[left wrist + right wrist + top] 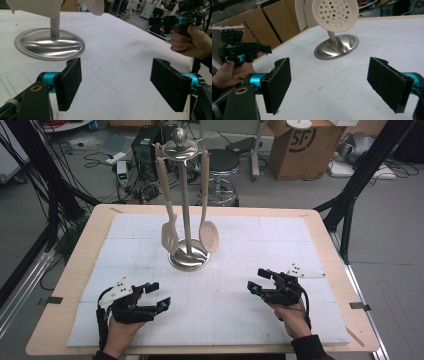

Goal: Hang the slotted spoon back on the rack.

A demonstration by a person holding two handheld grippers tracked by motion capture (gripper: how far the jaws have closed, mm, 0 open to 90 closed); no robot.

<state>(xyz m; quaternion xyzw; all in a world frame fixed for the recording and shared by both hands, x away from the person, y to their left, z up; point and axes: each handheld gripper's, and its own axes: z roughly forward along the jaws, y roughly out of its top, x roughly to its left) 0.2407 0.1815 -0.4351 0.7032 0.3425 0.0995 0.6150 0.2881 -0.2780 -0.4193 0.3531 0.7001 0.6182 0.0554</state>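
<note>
A steel utensil stand (186, 195) rises from a round base (188, 261) at the middle of the white mat. Two cream utensils hang from its top: a slotted turner (169, 236) on the left and a perforated skimmer (208, 236) on the right. My left gripper (157, 296) rests near the front left, open and empty. At the front right my right gripper (259, 279) is open too, with nothing between its jaws. The base (48, 44) and the other hand's gripper (170, 21) show in the left gripper view. The skimmer's holed head (335, 12) hangs over the base (337, 47) in the right gripper view.
The white mat (210, 320) covers a wooden table (65, 285). Beyond the far edge stand a stool (222, 167), a computer case (145, 145) and a cardboard box (300, 145). Black frame legs (350, 195) flank the table.
</note>
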